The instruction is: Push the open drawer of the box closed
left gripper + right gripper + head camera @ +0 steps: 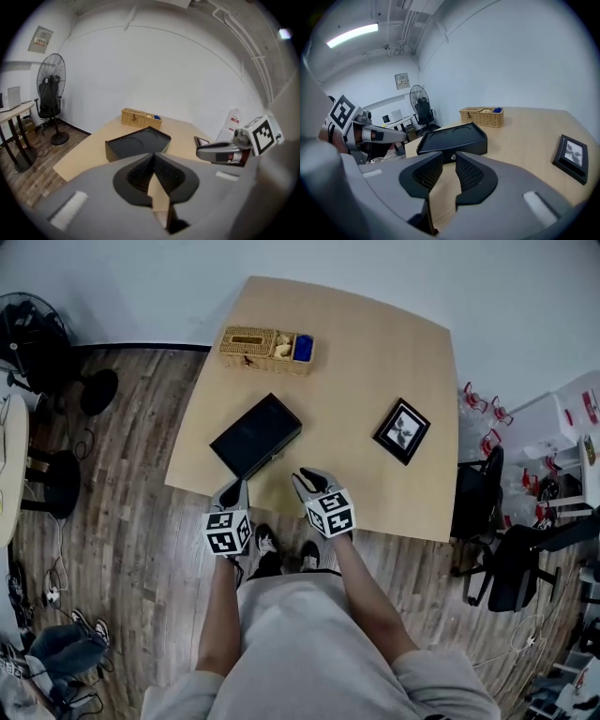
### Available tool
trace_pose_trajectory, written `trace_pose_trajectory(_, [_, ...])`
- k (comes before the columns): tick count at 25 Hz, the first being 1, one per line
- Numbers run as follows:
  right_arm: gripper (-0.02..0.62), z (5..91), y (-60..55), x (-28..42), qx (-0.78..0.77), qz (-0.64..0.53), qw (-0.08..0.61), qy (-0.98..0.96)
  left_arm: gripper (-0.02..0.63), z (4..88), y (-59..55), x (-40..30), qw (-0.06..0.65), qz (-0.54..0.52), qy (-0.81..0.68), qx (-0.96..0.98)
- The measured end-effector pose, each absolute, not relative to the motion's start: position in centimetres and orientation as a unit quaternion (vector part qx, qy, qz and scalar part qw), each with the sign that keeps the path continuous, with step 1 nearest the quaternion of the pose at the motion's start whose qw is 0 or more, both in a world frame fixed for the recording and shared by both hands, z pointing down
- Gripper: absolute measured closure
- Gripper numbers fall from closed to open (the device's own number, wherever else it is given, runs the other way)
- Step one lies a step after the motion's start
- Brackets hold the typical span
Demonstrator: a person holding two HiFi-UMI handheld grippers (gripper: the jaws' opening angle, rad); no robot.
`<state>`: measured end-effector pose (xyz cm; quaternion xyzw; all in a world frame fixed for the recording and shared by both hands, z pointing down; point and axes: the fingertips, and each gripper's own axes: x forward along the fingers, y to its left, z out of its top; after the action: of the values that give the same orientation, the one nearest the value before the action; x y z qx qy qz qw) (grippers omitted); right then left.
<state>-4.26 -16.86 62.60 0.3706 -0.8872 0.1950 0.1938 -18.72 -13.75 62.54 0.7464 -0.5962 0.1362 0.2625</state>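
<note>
The black box (255, 435) lies flat on the tan table (375, 343), near its front-left edge. Its top has two round hollows, clear in the left gripper view (137, 139). The front face with a small knob (452, 157) is turned toward me, and I cannot tell how far the drawer stands out. Just short of that front, my left gripper (236, 487) is shut and empty, its pads meeting (153, 155). My right gripper (307, 478) hovers over the table edge in front of the box's near corner, its jaws a narrow gap apart (449, 161) with nothing between them.
A wicker basket (267, 348) holding small items stands at the table's far left. A framed picture (402, 430) lies flat on the right. Off the table are a fan (28, 334) at the left and black office chairs (506, 540) at the right.
</note>
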Motion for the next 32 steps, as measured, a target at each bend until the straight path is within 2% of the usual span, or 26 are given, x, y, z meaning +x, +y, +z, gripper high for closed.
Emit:
trace_pose_trajectory(7, [0.512, 61.6, -14.2, -1.8, 0.397, 0.215, 0.151, -0.879, 0.554, 60.2, -10.1, -17.1, 0.233, 0.136, -0.64, 0.719])
trace_pose_trajectory(14, [0.515, 62.1, -12.2, -0.4, 0.378, 0.211, 0.149, -0.889, 0.553, 60.3, -7.1, -14.8, 0.219, 0.138, -0.65, 0.715])
trace_pose_trajectory(22, [0.541, 61.5, -12.4, 1.7, 0.369, 0.198, 0.146, -0.897, 0.552, 61.2, -6.0, -12.5, 0.211, 0.148, -0.648, 0.716])
trace_pose_trajectory(27, [0.589, 61.3, -12.3, 2.3, 0.354, 0.192, 0.147, -0.903, 0.553, 61.7, -5.8, -11.3, 0.212, 0.151, -0.648, 0.716])
trace_pose_trajectory(32, [0.594, 61.4, -11.7, 2.0, 0.336, 0.188, 0.154, -0.91, 0.554, 61.9, -5.7, -11.0, 0.209, 0.154, -0.649, 0.715])
